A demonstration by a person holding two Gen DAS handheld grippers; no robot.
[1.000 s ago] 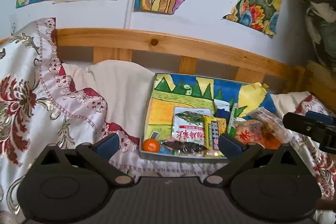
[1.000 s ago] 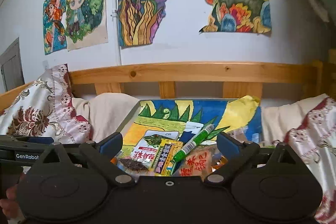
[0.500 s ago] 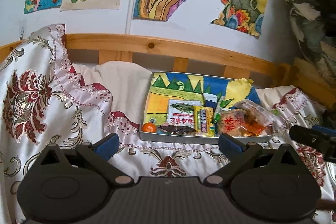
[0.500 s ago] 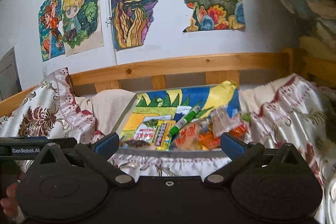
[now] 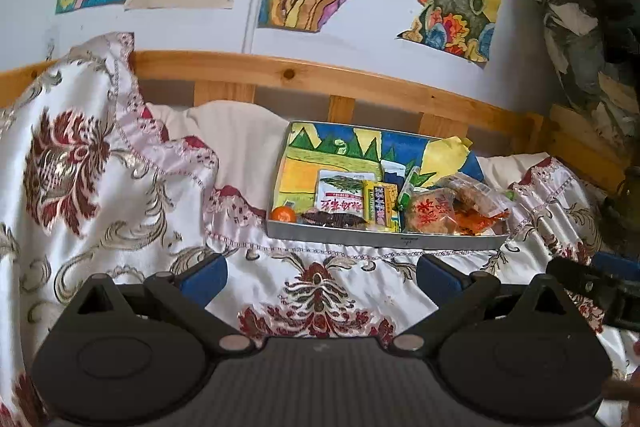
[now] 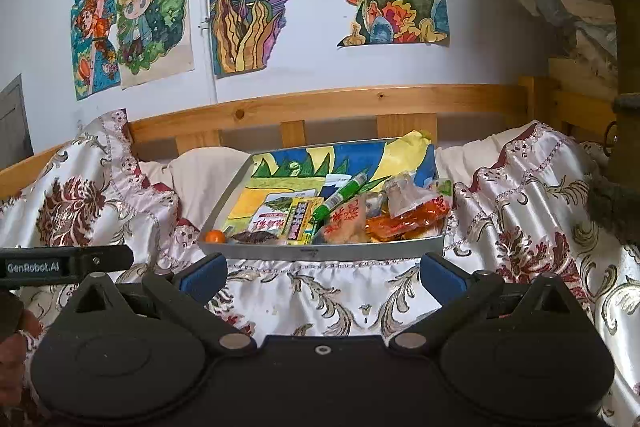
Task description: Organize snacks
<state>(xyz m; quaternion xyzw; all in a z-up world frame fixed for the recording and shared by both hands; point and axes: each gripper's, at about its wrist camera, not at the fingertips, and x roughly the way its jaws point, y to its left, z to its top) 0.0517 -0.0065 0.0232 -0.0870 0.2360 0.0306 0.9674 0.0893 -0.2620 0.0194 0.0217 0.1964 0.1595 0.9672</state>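
both grippers back off the snack tray, nothing held

landmark = metal tray [image 5: 384, 239] on the bed, sitting on the floral satin cover [image 5: 120, 195], close under the wooden rail [image 5: 360, 79]. snacks are all inside the tray, bunched at its near edge: small orange [image 5: 284, 215] in the near left corner, dark flat packet [image 5: 334, 219] next to it, white packet [image 5: 340, 197] and yellow packet [image 5: 380, 203] just behind, green tube [image 6: 340, 197] lying slanted over the middle, red-print bag [image 5: 430, 209] and orange wrappers [image 6: 404, 221] heaped at the right end. far half of the tray shows only its painted liner, likely room to spread things out. left gripper [image 5: 320, 273] and right gripper [image 6: 322, 273] both hover short of the tray's near wall, jaws wide, empty. guess: pulled back to see the whole tray before choosing a pick. sorting looks barely started.
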